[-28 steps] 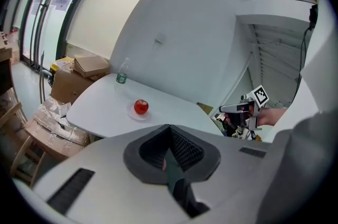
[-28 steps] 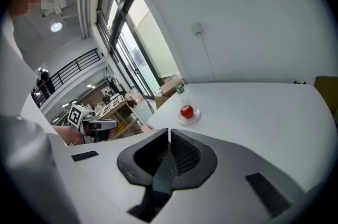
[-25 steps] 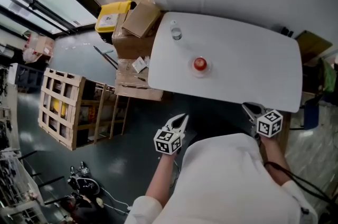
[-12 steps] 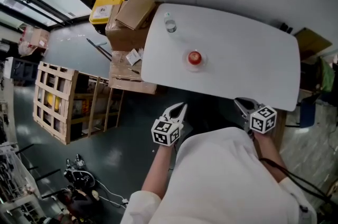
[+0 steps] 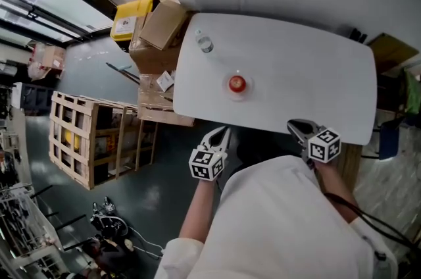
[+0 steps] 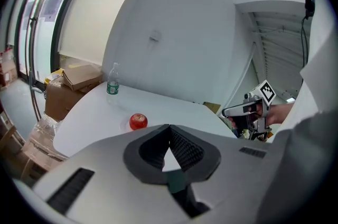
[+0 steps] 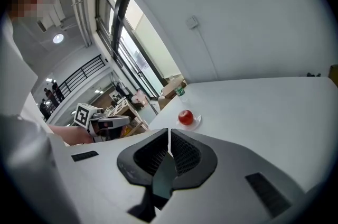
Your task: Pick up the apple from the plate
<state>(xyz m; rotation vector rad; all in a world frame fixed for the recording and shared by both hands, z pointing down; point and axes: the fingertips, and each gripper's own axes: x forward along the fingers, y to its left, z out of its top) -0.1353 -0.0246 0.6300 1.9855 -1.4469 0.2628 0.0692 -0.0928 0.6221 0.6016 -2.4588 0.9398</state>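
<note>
White table [image 5: 316, 67] fills the space ahead. The apple [image 5: 237, 82] sits on a small clear plate [image 5: 245, 90] toward the table's near-left part, well apart from both tools. The left gripper [image 5: 222, 135] and right gripper [image 5: 296, 126] hover by the near edge, each with jaws pressed together and nothing between them. The apple lies forward of both, between their lines, and the left one looks somewhat nearer. Being round, the apple favours no grasp axis, but the jaws would need to spread first.
</note>
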